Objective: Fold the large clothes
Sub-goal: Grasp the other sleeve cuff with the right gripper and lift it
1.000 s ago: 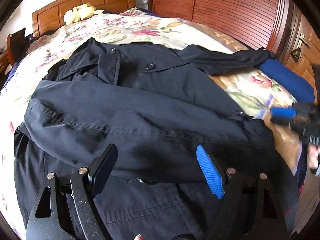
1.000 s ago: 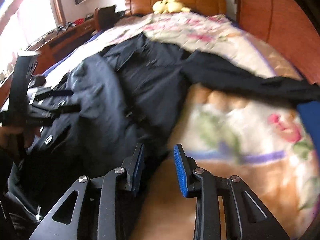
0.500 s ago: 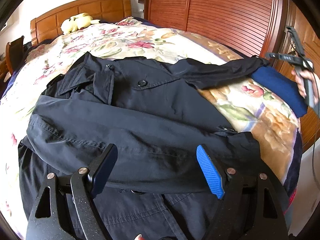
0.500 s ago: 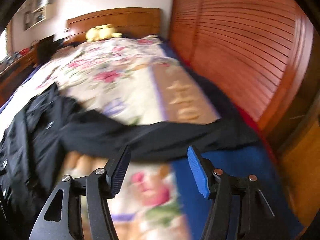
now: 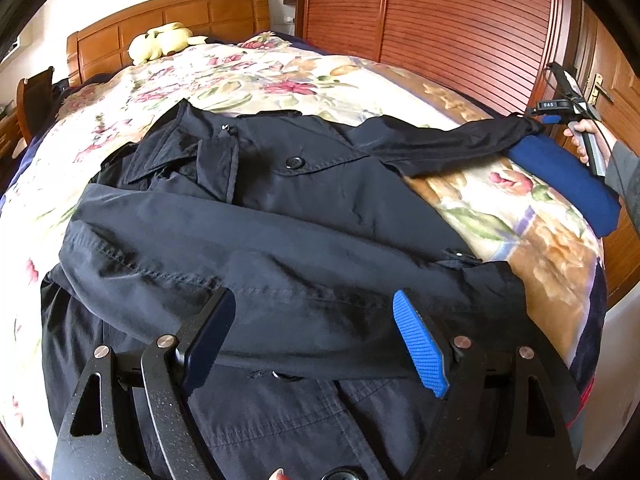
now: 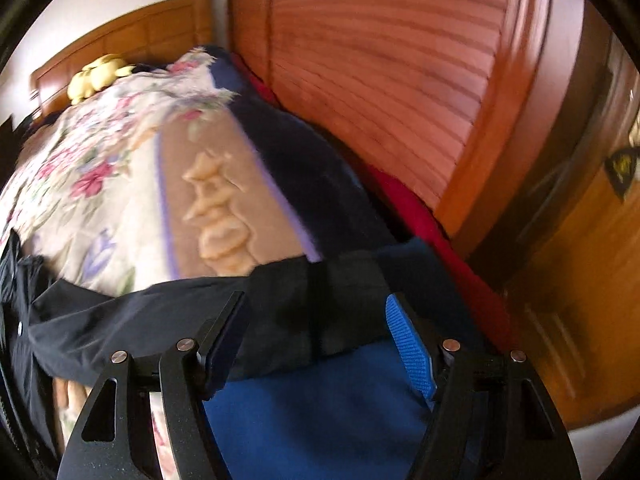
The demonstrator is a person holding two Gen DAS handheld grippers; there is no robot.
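A black coat [image 5: 320, 216] lies face up on the bed, its collar toward the headboard. One sleeve [image 5: 240, 264] is folded across the body. My left gripper [image 5: 316, 344] hovers open just over that folded sleeve, nothing between its pads. The other sleeve [image 5: 452, 144] stretches out to the right, its cuff [image 6: 320, 304] resting on a blue cushion [image 6: 320, 408]. My right gripper [image 6: 316, 344] is over that cuff with its jaws opening; the cuff lies between the fingers and the pads do not press on it. The left wrist view shows this gripper [image 5: 552, 114] in a person's hand [image 5: 588, 136].
The bed has a floral quilt [image 5: 248, 80], a wooden headboard [image 5: 172, 16] and a yellow plush toy [image 5: 160, 42]. A slatted wooden wardrobe [image 5: 440, 20] stands close along the bed's right side, with a door [image 5: 616, 80] beyond. Red fabric [image 6: 420, 208] lies in the gap.
My right gripper swung from the coat's near side out to the far sleeve's cuff by the wardrobe, and its jaws widened. The left gripper and the coat stayed put.
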